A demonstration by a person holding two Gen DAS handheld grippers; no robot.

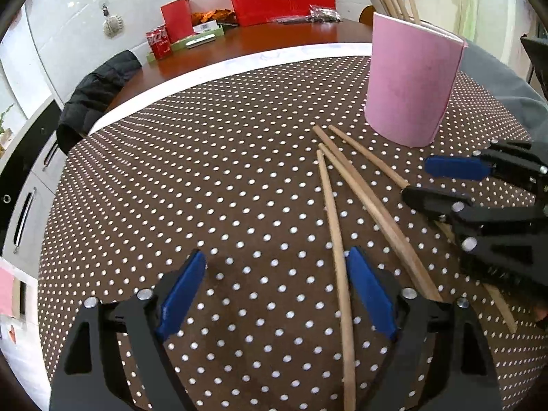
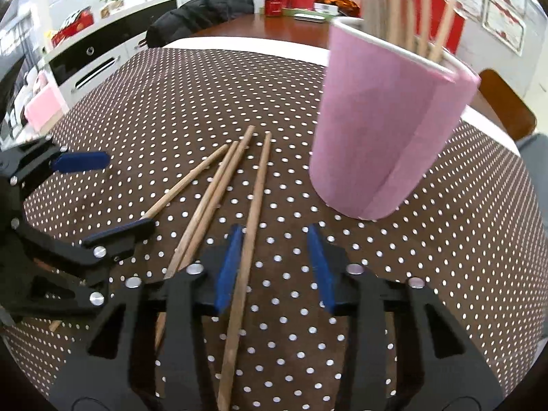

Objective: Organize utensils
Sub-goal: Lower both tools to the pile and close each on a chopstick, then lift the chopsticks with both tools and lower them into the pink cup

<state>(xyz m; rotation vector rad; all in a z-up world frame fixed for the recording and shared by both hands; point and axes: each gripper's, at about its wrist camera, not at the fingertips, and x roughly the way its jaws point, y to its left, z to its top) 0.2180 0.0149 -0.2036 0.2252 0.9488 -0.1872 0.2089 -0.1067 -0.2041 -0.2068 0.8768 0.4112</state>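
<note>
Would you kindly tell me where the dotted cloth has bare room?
Free: brown polka-dot tablecloth between the black jacket and the loose wooden chopsticks. Crowded: around them, beside the pink cylindrical holder, where both grippers work.

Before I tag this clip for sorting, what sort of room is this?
Probably an office or meeting room doubling as a dining spot: a long wooden table with cola cans, framed certificates on the wall, white cabinets, a jacket on a chair.

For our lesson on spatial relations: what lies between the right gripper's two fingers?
One wooden chopstick, lying on the dotted tablecloth beside one blue pad; the rest of the gap is bare cloth. The right wrist view shows it.
</note>
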